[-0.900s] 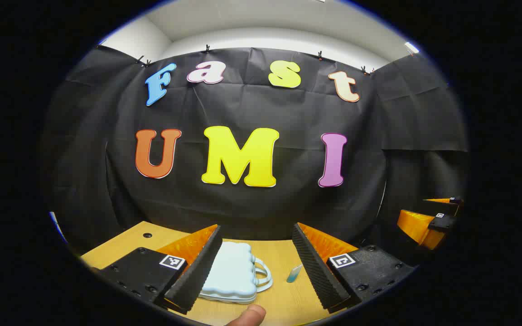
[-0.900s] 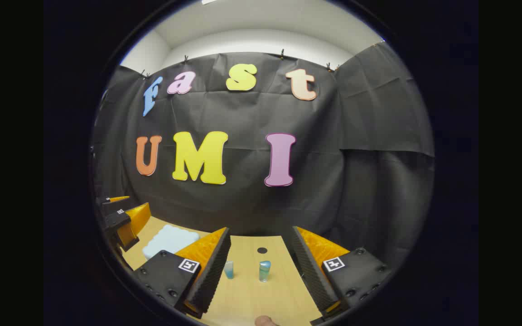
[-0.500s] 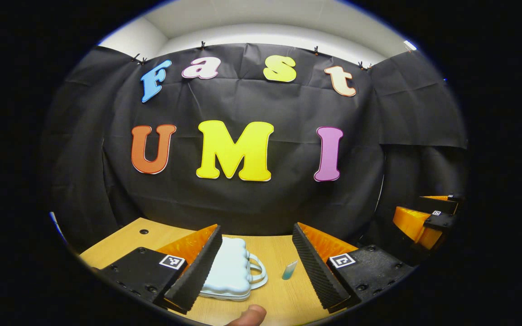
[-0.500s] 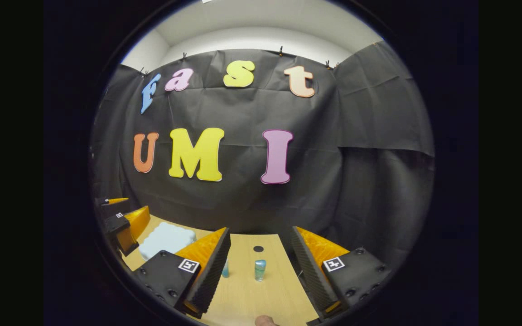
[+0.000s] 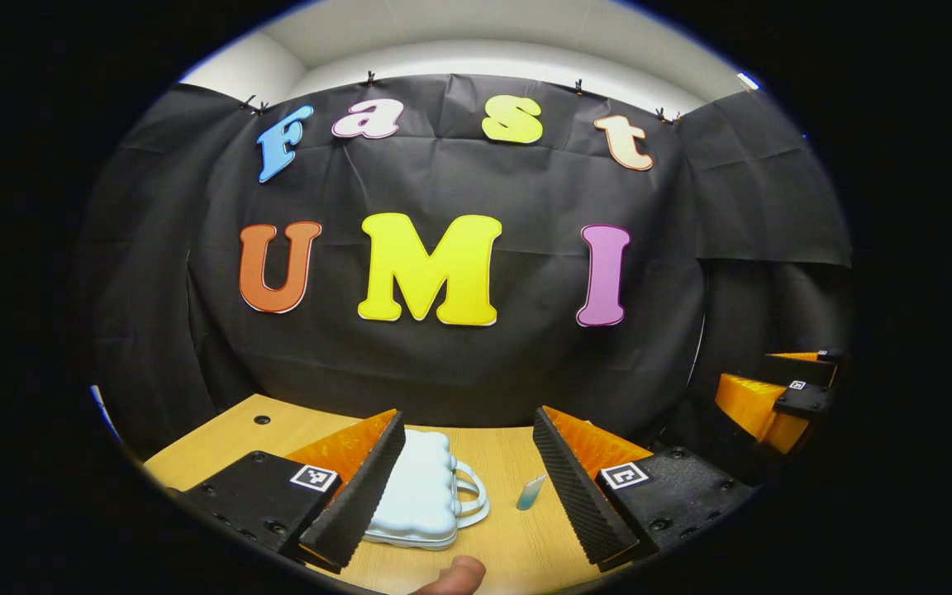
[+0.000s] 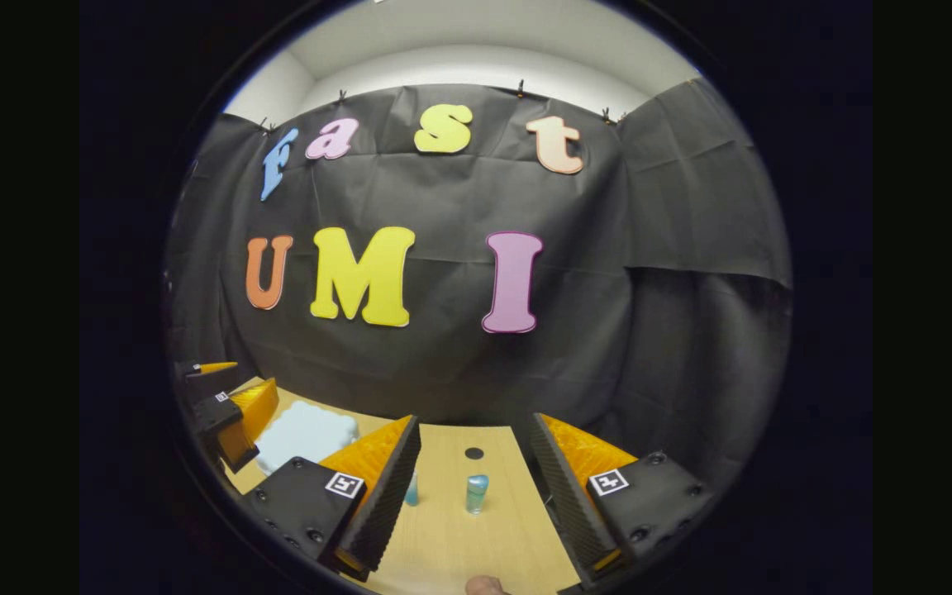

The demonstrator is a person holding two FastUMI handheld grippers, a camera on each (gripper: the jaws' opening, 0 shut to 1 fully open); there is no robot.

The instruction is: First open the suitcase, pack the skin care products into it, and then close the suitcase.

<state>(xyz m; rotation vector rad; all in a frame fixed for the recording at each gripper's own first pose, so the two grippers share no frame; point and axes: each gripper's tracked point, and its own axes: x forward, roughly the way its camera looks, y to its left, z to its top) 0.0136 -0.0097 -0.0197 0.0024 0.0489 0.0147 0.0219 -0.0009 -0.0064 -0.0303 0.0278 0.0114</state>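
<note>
A small pale blue suitcase (image 5: 424,489) lies shut and flat on the wooden table (image 5: 228,438), its handle toward the right. My left gripper (image 5: 468,487) hangs open above the table with the case partly behind its left finger. A small teal tube (image 5: 530,493) stands right of the case. In the right gripper view my right gripper (image 6: 473,496) is open; a teal bottle (image 6: 476,492) stands between its fingers, farther off. A second teal tube (image 6: 411,490) peeks from behind its left finger. The suitcase (image 6: 304,434) lies at the left there.
The black cloth wall closes off the table's far edge. A dark round hole (image 6: 473,453) sits in the tabletop beyond the bottle, another hole (image 5: 261,420) at the far left. A fingertip (image 5: 453,575) shows at the bottom edge. The other gripper (image 5: 782,401) hovers at the right.
Both cameras have tilted down slightly, so the table's objects sit a little higher in view. The suitcase, tubes and bottle have not moved. Both grippers stay open.
</note>
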